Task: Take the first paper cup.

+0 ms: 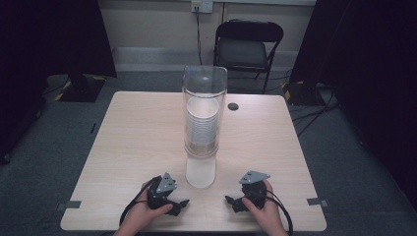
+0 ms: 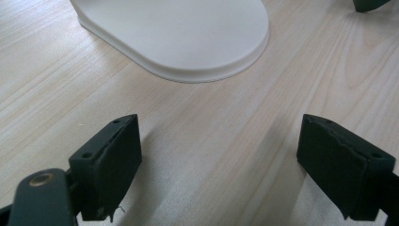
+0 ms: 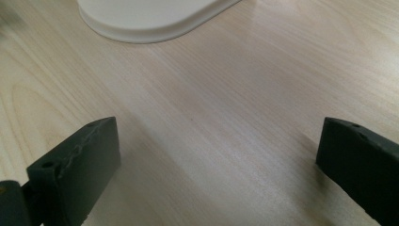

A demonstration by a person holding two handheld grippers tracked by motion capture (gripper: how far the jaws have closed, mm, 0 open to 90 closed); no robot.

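Note:
A tall clear cup dispenser [image 1: 204, 110] stands at the middle of the wooden table [image 1: 137, 132], with a stack of white cups [image 1: 202, 125] inside it. Its white base [image 1: 200, 172] reaches toward the front edge and appears again as the base [image 2: 188, 33] in the left gripper view and the base [image 3: 150, 16] in the right gripper view. My left gripper [image 1: 181, 204] rests on the table left of the base, jaws wide apart, nothing between them. My right gripper [image 1: 231, 202] rests to the base's right, open and empty too.
A small dark round spot [image 1: 233, 106] lies on the table behind the dispenser. A black folding chair [image 1: 247, 46] stands beyond the far edge. Black curtains flank the room on both sides. Cables run over the carpet at right.

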